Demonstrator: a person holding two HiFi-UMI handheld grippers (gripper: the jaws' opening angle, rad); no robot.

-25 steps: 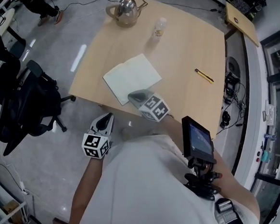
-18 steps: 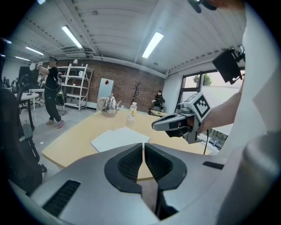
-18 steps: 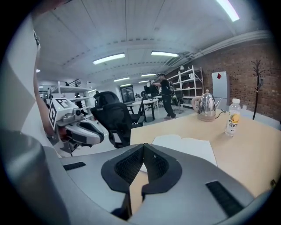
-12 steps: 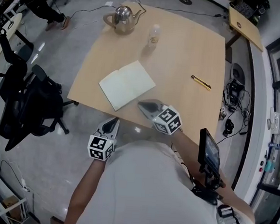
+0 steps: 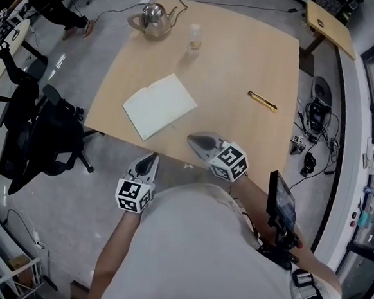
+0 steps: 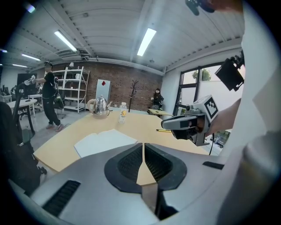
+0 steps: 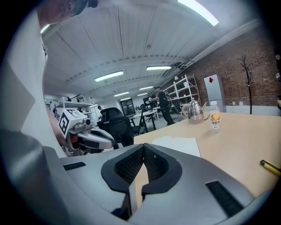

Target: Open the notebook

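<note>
Head view: the notebook (image 5: pixel 159 105) lies flat on the near left part of the desk (image 5: pixel 245 60), pale side up. My left gripper (image 5: pixel 148 162) and right gripper (image 5: pixel 194 140) hang by the near edge, well apart from it.

Left gripper view: jaws closed, nothing between them.

Right gripper view: jaws closed and empty too. A centre fold shows, so I judge the notebook open. I'd check both pages lie flat before reaching in.

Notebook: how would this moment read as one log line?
notebook: open on table | left gripper: shut, empty | right gripper: shut, empty, over table edge
</note>
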